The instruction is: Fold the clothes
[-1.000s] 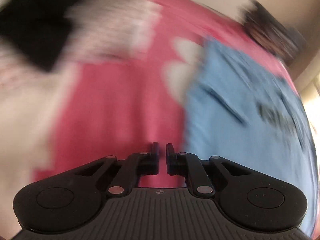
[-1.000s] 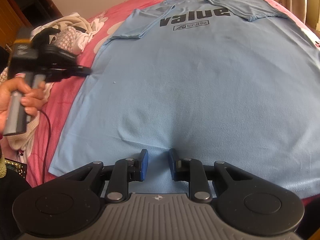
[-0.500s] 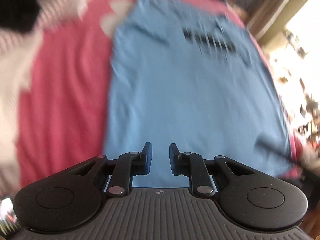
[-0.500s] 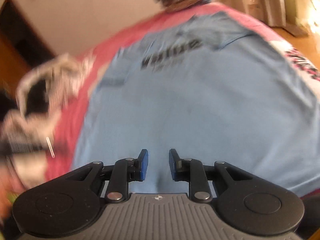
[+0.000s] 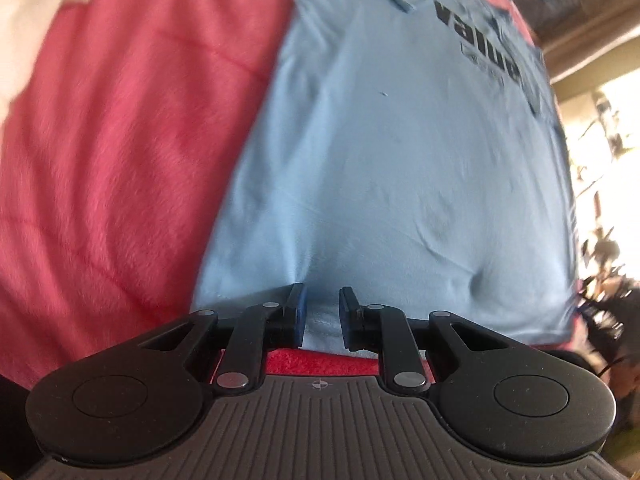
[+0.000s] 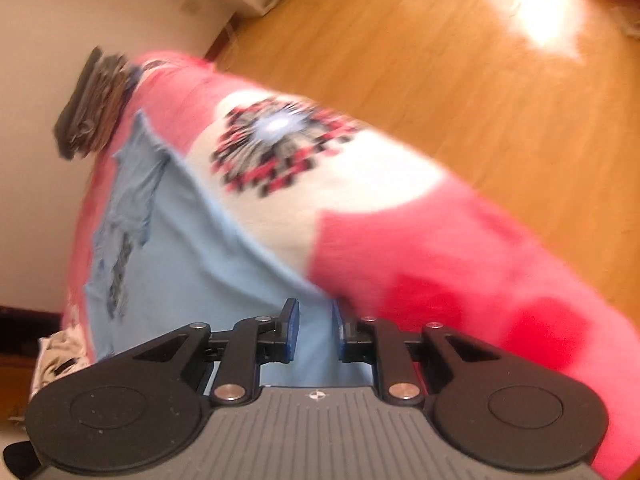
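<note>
A light blue T-shirt (image 5: 400, 168) lies spread flat, printed side up, on a pink fleece blanket (image 5: 120, 160) covering a bed.

A second ago the left gripper (image 5: 322, 314) looked at blurred pink blanket with the shirt off to one side. Now it is over the shirt's bottom hem, near the lower corner on the blanket side. Its jaws were almost together then and have parted a little since; they now stand slightly spread with hem cloth seen in the gap, and nothing is pinched.

The right gripper (image 6: 314, 328) was over the middle of the hem a second ago. It now sits by the shirt's opposite side edge, where blue cloth meets a white blanket patch (image 6: 288, 184) with a red and black motif. Its jaws are slightly spread and have just narrowed a touch; they grip nothing.

Judged from this, both grippers are taking up positions at the shirt's lower corners for a first fold, which has not begun.

Beyond the shirt's collar end sits a dark stack of folded clothes (image 6: 92, 104). Past the blanket's edge is a sunlit wooden floor (image 6: 440, 40) and a pale wall (image 6: 80, 8).
</note>
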`<state>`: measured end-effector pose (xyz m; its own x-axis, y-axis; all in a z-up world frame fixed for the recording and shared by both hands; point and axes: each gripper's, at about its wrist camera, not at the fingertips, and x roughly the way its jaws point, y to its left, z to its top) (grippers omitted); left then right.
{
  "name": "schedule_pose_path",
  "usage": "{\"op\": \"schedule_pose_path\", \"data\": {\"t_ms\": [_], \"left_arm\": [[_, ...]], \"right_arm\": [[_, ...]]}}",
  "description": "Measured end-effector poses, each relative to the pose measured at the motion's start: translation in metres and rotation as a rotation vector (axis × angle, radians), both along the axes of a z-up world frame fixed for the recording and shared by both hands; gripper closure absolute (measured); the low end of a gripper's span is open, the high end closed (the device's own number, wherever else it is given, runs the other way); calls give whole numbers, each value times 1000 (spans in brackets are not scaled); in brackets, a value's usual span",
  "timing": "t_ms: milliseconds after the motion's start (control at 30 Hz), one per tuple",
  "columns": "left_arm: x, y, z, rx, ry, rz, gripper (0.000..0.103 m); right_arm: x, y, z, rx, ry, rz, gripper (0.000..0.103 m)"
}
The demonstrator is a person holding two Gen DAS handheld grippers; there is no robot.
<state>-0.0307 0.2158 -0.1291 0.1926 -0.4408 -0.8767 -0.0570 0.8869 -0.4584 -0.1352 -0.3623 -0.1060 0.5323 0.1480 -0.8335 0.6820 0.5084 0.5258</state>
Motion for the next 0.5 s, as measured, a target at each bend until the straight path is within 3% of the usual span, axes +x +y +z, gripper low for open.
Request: {"op": "schedule_pose_path", "data": {"t_ms": [100, 200, 300, 400, 500], "left_arm": [[-2, 2, 0, -25, 10, 28, 85], [-2, -3, 2, -12, -7, 7, 85], [-3, -8, 2, 15, -35, -18, 85], [-4, -16, 3, 54, -65, -54, 85], [-6, -26, 6, 107, -102, -106, 84]], "right_arm": [[5, 12, 14, -16, -18, 70, 77], [30, 41, 17, 6, -25, 196, 63], [40, 54, -3, 48, 52, 249, 64], [18, 36, -7, 88, 62, 192, 66], [-14, 20, 7, 7, 98, 146, 61]]}}
